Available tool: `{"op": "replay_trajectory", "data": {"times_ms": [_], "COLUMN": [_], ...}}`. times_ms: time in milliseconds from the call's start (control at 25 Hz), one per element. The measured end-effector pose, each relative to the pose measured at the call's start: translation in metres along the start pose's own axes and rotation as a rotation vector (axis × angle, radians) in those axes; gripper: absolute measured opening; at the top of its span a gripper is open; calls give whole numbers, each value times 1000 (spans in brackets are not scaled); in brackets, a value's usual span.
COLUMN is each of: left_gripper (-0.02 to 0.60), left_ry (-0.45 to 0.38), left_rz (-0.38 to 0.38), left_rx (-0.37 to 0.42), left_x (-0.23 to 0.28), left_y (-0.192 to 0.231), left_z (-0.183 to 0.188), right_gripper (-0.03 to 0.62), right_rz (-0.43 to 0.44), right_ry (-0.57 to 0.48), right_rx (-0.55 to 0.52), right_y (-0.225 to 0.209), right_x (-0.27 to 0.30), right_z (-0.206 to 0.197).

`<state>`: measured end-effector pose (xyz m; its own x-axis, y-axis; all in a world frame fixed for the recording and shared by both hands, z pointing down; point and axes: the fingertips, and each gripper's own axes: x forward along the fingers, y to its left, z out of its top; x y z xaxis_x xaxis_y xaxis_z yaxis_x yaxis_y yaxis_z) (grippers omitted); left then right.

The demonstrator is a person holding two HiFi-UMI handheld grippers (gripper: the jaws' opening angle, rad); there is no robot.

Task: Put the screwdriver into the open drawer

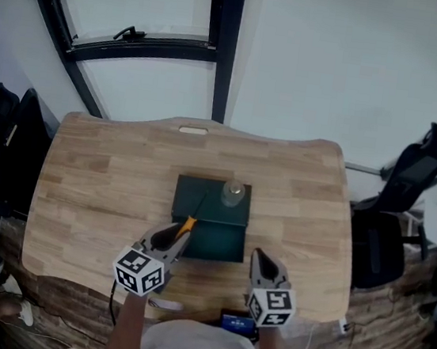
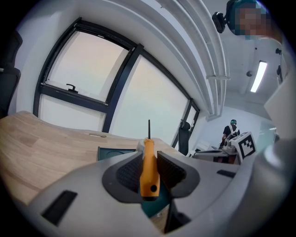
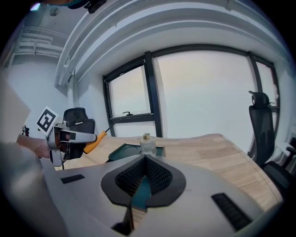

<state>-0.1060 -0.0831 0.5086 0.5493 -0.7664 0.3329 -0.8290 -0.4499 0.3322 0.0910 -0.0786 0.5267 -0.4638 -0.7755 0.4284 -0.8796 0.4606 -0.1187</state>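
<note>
Left gripper (image 1: 181,235), low in the head view, clamps the orange handle of the screwdriver (image 1: 188,223), whose dark shaft points away over the left front of the green drawer box (image 1: 221,242) on the desk (image 1: 97,186). Right gripper (image 1: 260,257) hangs near the box's right front corner, its jaws closed together on nothing.

One screwdriver (image 1: 188,223); one small clear bottle (image 1: 233,193); one dark green drawer box (image 1: 199,199); one wooden counter (image 1: 97,186); two grippers, namely the left gripper (image 1: 181,234) and the right gripper (image 1: 259,254).
</note>
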Motion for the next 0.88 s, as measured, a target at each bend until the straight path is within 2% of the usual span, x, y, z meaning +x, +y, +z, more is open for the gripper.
{"op": "replay_trajectory", "data": {"times_ms": [480, 880], "left_gripper": [100, 100], "left_ry": [118, 188], "left_rz": [-20, -47], "left_rx": [34, 30], "left_x": [7, 15], "left_y": [-5, -2], "left_z": [-40, -67], "right_gripper": [-3, -3], "right_rz": [18, 9], "right_ry": [52, 73], "right_rx": [15, 35], "right_y": [5, 4], "right_x": [8, 13], "right_z": [-20, -32]}}
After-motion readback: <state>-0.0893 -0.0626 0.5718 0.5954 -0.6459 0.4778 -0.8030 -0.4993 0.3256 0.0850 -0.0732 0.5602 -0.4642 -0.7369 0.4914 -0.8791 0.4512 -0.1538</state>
